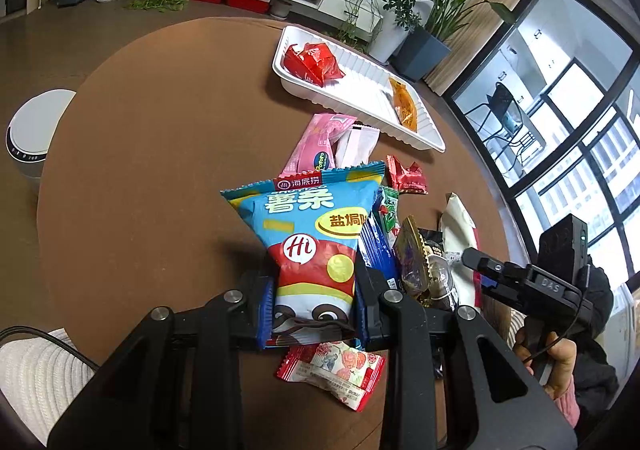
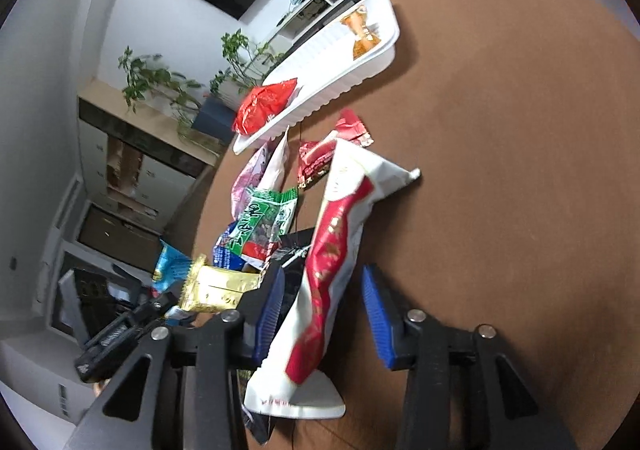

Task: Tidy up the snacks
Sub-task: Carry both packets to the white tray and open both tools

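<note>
Black angular left tongs [image 1: 314, 304] and right tongs [image 2: 324, 314] carry silver screws and ribbed blue pads [image 2: 376, 316].

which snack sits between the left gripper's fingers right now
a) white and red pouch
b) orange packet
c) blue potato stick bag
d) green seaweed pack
c: in the left wrist view the left gripper has its blue-padded fingers pressed on both sides of the blue potato stick bag, while the orange packet lies in the white tray.

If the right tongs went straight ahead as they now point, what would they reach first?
Most likely the white-and-red snack pouch, already lying between the open right tongs. Beyond it lies a small dark-red wrapper; depth is uncertain.
</note>
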### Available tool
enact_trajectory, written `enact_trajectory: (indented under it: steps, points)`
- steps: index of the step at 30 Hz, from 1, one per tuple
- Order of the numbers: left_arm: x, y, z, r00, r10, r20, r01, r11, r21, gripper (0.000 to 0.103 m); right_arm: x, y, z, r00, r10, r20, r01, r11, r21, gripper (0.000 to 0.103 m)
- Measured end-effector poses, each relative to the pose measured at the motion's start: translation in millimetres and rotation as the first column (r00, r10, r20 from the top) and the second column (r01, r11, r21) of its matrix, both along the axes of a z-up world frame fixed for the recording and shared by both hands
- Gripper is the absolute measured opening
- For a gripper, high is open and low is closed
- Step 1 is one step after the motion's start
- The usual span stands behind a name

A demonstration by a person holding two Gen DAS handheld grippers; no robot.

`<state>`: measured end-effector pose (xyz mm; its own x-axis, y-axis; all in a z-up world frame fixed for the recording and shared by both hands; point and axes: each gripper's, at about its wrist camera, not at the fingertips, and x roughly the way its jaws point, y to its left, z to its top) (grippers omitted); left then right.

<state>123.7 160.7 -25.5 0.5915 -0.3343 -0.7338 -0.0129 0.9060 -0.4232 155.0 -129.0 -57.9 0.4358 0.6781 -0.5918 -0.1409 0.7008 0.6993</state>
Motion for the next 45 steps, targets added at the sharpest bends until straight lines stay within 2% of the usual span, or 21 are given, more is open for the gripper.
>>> enact_trajectory:
  steps: [2, 3, 6, 11, 14, 20, 24, 30, 38, 45]
  points:
    - [0, 0, 0, 1.000, 0.003, -0.001, -0.003, 1.000, -0.001, 0.028, 4, 6, -1, 1.000, 0.003, 0.001, -0.003, 1.000, -0.018, 0.038]
    - [-1, 1, 1, 1.000, 0.004, -0.002, -0.004, 1.000, -0.002, 0.028, 5, 8, -4, 1.000, 0.007, -0.009, -0.008, 1.000, -0.019, 0.029]
    - [0, 2, 1, 1.000, 0.004, -0.001, -0.004, 1.000, -0.002, 0.028, 6, 2, -13, 0.999, -0.002, -0.042, 0.005, 0.998, 0.067, 0.024]
    - [2, 4, 3, 1.000, 0.003, -0.003, -0.003, 1.000, -0.015, 0.028, 6, -16, -24, 0.997, -0.008, -0.079, 0.027, 0.971, 0.238, 0.019]
    - [4, 3, 6, 1.000, -0.002, 0.000, 0.002, 1.000, -0.026, 0.028, 8, -29, -28, 0.995, -0.013, -0.099, 0.047, 0.937, 0.347, 0.017]
    - [15, -2, 17, 1.000, -0.024, 0.009, 0.025, 0.998, -0.052, 0.028, 10, -44, -27, 0.994, -0.023, -0.105, 0.068, 0.891, 0.449, 0.017]
    - [33, -14, 26, 0.998, -0.054, 0.022, 0.055, 0.997, -0.046, 0.028, 19, -56, -17, 0.996, -0.032, -0.083, 0.067, 0.884, 0.462, 0.017]
    - [67, -37, 37, 0.994, -0.106, 0.031, 0.107, 0.993, -0.043, 0.028, 41, -66, 0, 0.998, -0.047, -0.050, 0.064, 0.896, 0.439, 0.017]
    - [131, -72, 52, 0.984, -0.176, 0.033, 0.178, 0.983, -0.042, 0.028, 81, -65, 30, 0.998, -0.069, 0.000, 0.064, 0.922, 0.381, 0.017]
    - [193, -97, 47, 0.977, -0.213, -0.004, 0.213, 0.977, -0.018, 0.028, 125, -59, 47, 0.997, -0.075, 0.032, 0.061, 0.941, 0.332, 0.017]
